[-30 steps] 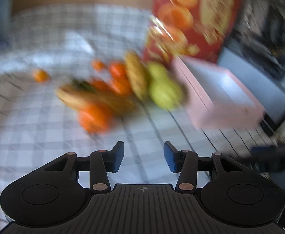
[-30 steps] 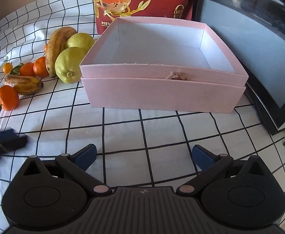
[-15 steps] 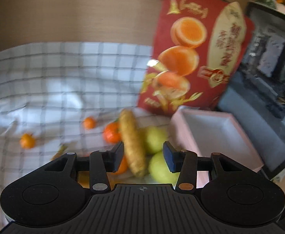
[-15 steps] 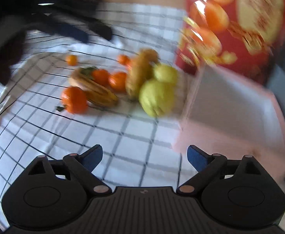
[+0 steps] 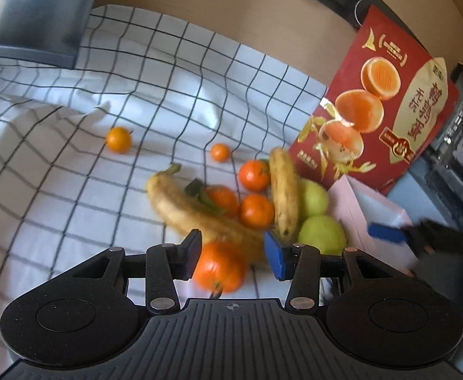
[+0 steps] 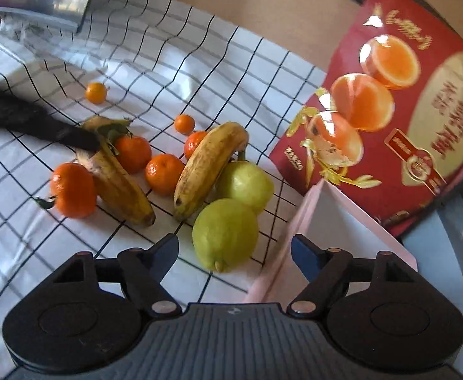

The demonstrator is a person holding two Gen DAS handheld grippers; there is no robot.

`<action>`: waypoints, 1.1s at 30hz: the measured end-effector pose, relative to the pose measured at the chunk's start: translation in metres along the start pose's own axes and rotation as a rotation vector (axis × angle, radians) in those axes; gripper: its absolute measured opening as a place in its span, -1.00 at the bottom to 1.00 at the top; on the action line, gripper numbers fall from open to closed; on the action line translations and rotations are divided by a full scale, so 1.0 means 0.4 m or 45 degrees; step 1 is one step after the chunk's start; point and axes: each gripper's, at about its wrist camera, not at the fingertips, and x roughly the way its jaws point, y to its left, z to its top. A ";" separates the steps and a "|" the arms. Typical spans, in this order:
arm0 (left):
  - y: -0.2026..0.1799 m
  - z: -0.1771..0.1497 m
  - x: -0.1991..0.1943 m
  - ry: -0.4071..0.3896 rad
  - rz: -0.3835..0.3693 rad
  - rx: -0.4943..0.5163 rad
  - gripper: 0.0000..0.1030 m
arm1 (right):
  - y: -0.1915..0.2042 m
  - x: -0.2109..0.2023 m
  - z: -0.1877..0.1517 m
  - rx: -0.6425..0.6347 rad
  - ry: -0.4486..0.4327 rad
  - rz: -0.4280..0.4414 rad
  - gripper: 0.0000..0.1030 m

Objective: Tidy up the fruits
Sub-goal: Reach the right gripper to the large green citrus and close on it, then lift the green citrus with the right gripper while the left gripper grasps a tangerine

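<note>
Fruit lies on a checked cloth [image 5: 73, 164]. My left gripper [image 5: 233, 258] is open, its jaws on either side of a large tangerine [image 5: 220, 267], not closed on it. Behind it lie two bananas [image 5: 193, 212] [image 5: 283, 196], several small tangerines [image 5: 255, 210] and two green lemons [image 5: 321, 236]. My right gripper [image 6: 234, 255] is open and empty just above the nearest green lemon [image 6: 225, 234], with the second lemon [image 6: 247, 185] behind. The pink box [image 6: 348, 231] stands to the right. The same tangerine [image 6: 73, 190] shows at left in the right wrist view.
A red printed bag [image 5: 386, 101] stands behind the box. A dark appliance [image 5: 453, 145] is at the far right, and a grey object [image 5: 35, 12] at the back left. Two small tangerines [image 5: 118, 139] [image 5: 220, 152] lie apart on the cloth. The left gripper's finger [image 6: 35, 123] crosses the right wrist view.
Both grippers have swung left toward the fruit pile and come lower. The left gripper now straddles the large tangerine; the right one now hangs over the near lemon.
</note>
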 end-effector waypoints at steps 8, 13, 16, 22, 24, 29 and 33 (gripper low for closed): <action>0.028 -0.026 -0.054 0.099 0.021 0.064 -0.06 | 0.015 0.104 0.005 -0.034 0.148 0.021 0.24; 0.040 -0.030 -0.070 0.146 0.028 0.142 -0.06 | 0.018 0.111 0.009 -0.050 0.144 0.023 0.14; 0.037 -0.027 -0.057 0.162 0.012 0.170 -0.06 | 0.011 0.098 0.005 -0.028 0.149 0.060 0.13; -0.011 -0.032 -0.035 0.191 -0.133 0.270 -0.06 | -0.003 -0.072 -0.030 0.048 0.105 0.215 0.13; -0.025 -0.040 -0.029 0.200 -0.182 0.286 -0.06 | -0.005 -0.129 -0.057 0.063 0.138 0.284 0.13; -0.029 -0.053 -0.010 0.206 -0.185 0.196 -0.06 | -0.013 -0.186 -0.116 0.093 0.337 0.398 0.13; -0.024 -0.046 -0.018 0.172 -0.185 0.152 -0.06 | -0.004 -0.176 -0.131 0.089 0.468 0.479 0.13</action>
